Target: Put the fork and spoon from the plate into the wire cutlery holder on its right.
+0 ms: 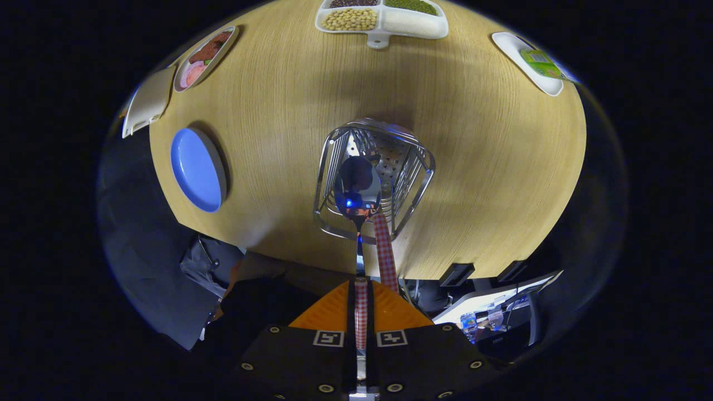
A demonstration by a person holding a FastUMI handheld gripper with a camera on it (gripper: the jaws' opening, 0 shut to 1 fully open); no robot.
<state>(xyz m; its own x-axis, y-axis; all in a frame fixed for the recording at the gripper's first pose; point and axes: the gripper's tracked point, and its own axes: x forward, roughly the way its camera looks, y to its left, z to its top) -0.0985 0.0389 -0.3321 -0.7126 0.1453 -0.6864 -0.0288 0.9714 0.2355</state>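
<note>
My gripper [361, 298] is shut on the checked handle of the spoon [357, 186], which points straight ahead from between the fingers. The spoon's shiny bowl hangs over the mouth of the wire cutlery holder [416, 161], which stands on the wooden table just beyond the fingers. A second checked handle, the fork [384, 248], leans out of the holder's near rim, right beside the spoon's stem. Left of the holder lies the blue plate [198, 170], with nothing on it.
A white divided tray [415, 25] of beans and grains sits at the table's far edge. An oval dish of food [205, 55] and a white lid-like piece [147, 100] lie beyond the plate. Far right is a white dish [518, 53] with a green packet. The table's near edge runs just ahead of the fingers.
</note>
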